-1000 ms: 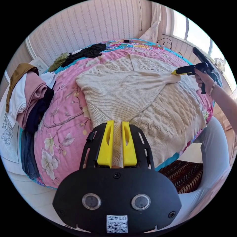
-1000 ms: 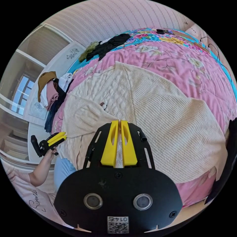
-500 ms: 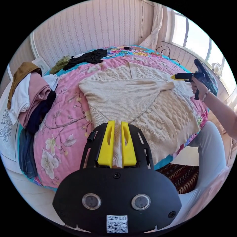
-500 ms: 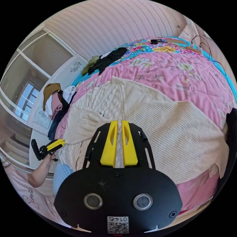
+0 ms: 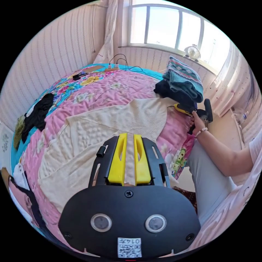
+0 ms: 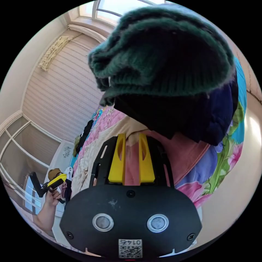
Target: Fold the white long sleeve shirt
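The cream knit long sleeve shirt (image 5: 109, 122) lies spread on the pink floral bedspread (image 5: 122, 87), one sleeve folded across its body. My left gripper (image 5: 130, 135) hovers over the shirt's body, jaws a narrow slit apart, nothing in them; in the right gripper view it hangs off the bed's side (image 6: 61, 177). My right gripper (image 6: 132, 135) is open at the end of the other sleeve (image 6: 133, 136), which lies at its tips under a stack of folded knits. In the left gripper view the right gripper (image 5: 177, 107) sits at that sleeve end.
The stack of folded green and dark knits (image 5: 182, 82) rests on the bed's corner, close over the right gripper (image 6: 169, 62). A black garment (image 5: 38, 114) lies at the far side. Cables (image 5: 117, 58) run by the wall. A person's arm (image 5: 218, 152) reaches in.
The right gripper left the folded sleeve, crossed to the other sleeve's end by the knit stack, and its jaws widened. The left gripper's view swung toward the window.
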Motion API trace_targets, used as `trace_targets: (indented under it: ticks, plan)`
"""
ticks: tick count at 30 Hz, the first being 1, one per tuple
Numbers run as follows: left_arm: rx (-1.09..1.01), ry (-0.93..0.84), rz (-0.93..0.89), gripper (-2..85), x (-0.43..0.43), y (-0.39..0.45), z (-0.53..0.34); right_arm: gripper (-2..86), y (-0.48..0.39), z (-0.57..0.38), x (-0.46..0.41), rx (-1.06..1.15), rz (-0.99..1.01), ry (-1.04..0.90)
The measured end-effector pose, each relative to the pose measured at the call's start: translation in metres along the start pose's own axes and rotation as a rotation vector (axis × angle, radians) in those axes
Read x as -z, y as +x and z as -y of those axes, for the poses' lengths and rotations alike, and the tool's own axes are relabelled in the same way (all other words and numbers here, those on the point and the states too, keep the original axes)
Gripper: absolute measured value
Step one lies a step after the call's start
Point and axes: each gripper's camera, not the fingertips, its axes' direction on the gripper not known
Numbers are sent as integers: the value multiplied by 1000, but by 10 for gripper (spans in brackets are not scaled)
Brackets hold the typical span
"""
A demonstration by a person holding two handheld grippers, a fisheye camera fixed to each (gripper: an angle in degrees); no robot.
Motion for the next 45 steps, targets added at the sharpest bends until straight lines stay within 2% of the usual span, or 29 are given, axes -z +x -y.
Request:
trace_targets:
  ticks: [6, 8, 10, 16, 18, 23, 26, 32, 37, 42, 45]
  plan:
    - [-224, -59, -70, 53, -76, 54, 120, 53, 22, 5, 12, -71, 44, 39]
    - [-259, -84, -57, 54, -97, 63, 148, 48, 38, 4, 23, -151, 130, 100]
    - [-297, -116, -26, 58, -122, 73, 177, 48, 53, 2, 37, -208, 134, 173]
    - [-377, -294, 62, 64, -182, 87, 206, 17, 54, 0, 32, -201, 167, 148]
    - [-380, -296, 59, 46, -186, 84, 205, 6, 54, -2, 31, -215, 198, 128]
    - [-272, -195, -30, 5, -150, 52, 202, -2, 38, -13, 26, -167, 283, 121]
    - [-212, -126, -30, -2, -113, 21, 188, -3, 7, -22, 16, -61, 365, 80]
    - [-2, -8, -54, -8, -33, -67, 135, -3, -110, -52, -4, 314, 546, -63]
    - [211, 130, -73, -8, 50, -156, 67, -3, -243, -104, -30, 589, 708, -207]
    - [372, 186, 12, -1, 110, -226, -14, -4, -359, -178, -77, 792, 722, -373]
    - [541, 100, 26, 21, 114, -269, -75, -3, -403, -236, -127, 853, 630, -563]
